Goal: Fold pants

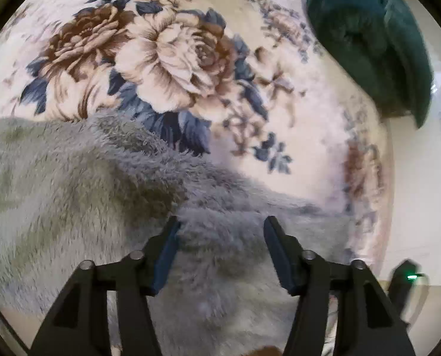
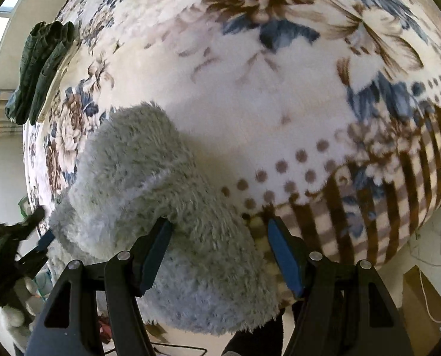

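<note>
The fluffy grey pants [image 1: 86, 184] lie on a floral blanket [image 1: 172, 50]. In the left wrist view they fill the lower left and run under my left gripper [image 1: 221, 222], whose jaws stand open over the fleece with nothing held. In the right wrist view the pants [image 2: 149, 195] lie as a folded bundle at the lower left of the blanket [image 2: 250, 95], hanging over its near edge. My right gripper [image 2: 219, 224] is open just above the bundle's right part, holding nothing. The other gripper's tip [image 2: 43, 238] shows at the far left.
A dark green garment [image 1: 366, 38] lies at the blanket's upper right in the left wrist view; it also shows folded at the far left in the right wrist view [image 2: 42, 68]. The blanket's striped border [image 2: 383, 201] marks the bed edge, with floor, cables and a cardboard box [image 2: 422, 299] beyond.
</note>
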